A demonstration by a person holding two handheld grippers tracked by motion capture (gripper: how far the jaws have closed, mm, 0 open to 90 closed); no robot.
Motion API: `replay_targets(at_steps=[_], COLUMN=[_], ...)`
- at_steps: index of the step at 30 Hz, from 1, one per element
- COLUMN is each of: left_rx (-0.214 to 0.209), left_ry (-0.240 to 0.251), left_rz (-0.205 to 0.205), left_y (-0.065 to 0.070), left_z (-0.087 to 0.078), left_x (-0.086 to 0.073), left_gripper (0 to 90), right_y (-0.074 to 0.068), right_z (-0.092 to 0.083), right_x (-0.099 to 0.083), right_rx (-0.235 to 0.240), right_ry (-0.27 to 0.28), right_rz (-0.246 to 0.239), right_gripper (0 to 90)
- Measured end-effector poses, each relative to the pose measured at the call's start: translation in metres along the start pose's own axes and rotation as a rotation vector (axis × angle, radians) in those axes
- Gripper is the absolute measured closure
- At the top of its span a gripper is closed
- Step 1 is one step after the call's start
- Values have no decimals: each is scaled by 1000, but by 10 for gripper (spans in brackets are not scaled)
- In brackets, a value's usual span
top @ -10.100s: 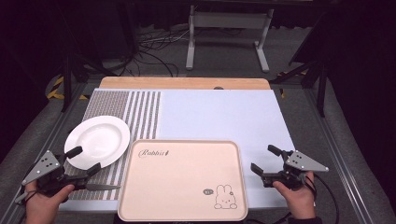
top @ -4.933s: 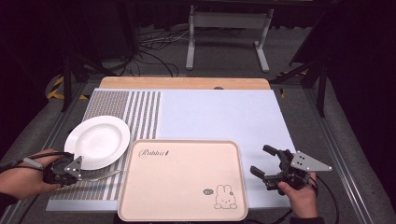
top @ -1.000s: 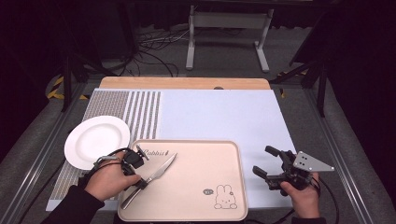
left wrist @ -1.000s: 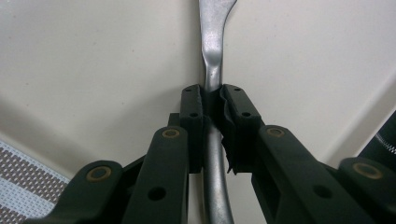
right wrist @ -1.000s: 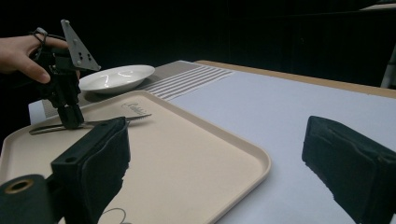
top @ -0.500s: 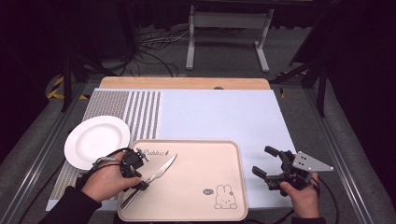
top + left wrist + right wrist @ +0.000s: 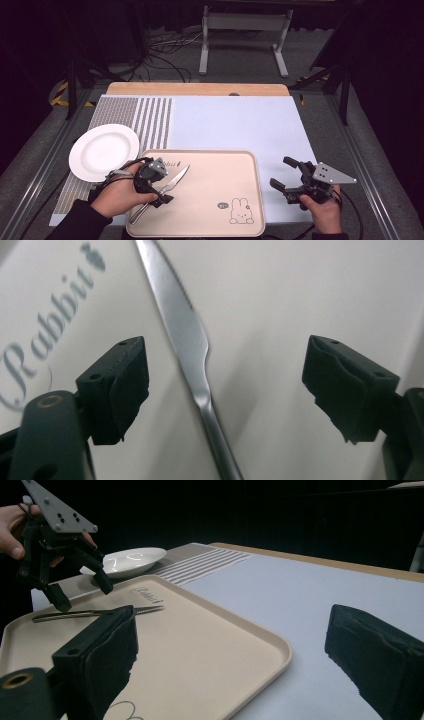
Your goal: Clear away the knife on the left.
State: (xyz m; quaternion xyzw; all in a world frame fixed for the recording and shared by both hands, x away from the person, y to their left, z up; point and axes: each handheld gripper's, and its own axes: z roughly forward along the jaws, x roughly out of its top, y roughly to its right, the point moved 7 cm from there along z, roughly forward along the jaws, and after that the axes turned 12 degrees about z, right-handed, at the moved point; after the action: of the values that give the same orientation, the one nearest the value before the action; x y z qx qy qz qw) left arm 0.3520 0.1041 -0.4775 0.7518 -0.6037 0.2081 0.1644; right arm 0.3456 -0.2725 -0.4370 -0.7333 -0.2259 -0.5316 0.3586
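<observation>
Knife (image 7: 161,191) lies flat on the left part of the beige tray (image 7: 210,220), slanting from the lower left up toward the printed word at the tray's upper left corner. In the high view we see the left gripper (image 7: 159,186) at the lower left of the frame, held in a hand (image 7: 117,192) directly over the knife. In the left gripper view we see its jaws spread wide, one at the left edge and one at the right edge of the frame, with the knife (image 7: 187,345) running up the middle between them and touching neither; the blade reaches the top of the frame and the handle leaves at the bottom. The tray's lettering sits at the left of that view.

In the right gripper view we see the left gripper (image 7: 82,592) at the upper left, its fingertips poised just over the knife (image 7: 95,612), which rests on the tray (image 7: 210,645).

We see the right gripper (image 7: 285,175) at the lower right of the high view, on the pale blue mat (image 7: 240,125) just off the tray's right edge, jaws apart and clamped on nothing.

A white plate (image 7: 103,151) sits at the left of the high view, on the striped part of the mat beside the tray's upper left corner. A rabbit drawing (image 7: 241,211) marks the tray's lower right
</observation>
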Motion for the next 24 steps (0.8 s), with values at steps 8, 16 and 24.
replay_targets(at_steps=[8,16,24], left_rx=[-28,-35,-21], left_ry=[36,2,-18], left_rz=[130,144,136], left_y=[3,1,-4], left_z=[11,27,26], left_x=[15,14,6], left_gripper=[758,900,900], right_y=[0,0,1], right_z=[1,1,1], right_x=[-1,-2,-2], right_rx=[3,4,2], right_ry=[-6,-12,-13], right_rz=[-2,-7,-9], right_gripper=[75,77,77])
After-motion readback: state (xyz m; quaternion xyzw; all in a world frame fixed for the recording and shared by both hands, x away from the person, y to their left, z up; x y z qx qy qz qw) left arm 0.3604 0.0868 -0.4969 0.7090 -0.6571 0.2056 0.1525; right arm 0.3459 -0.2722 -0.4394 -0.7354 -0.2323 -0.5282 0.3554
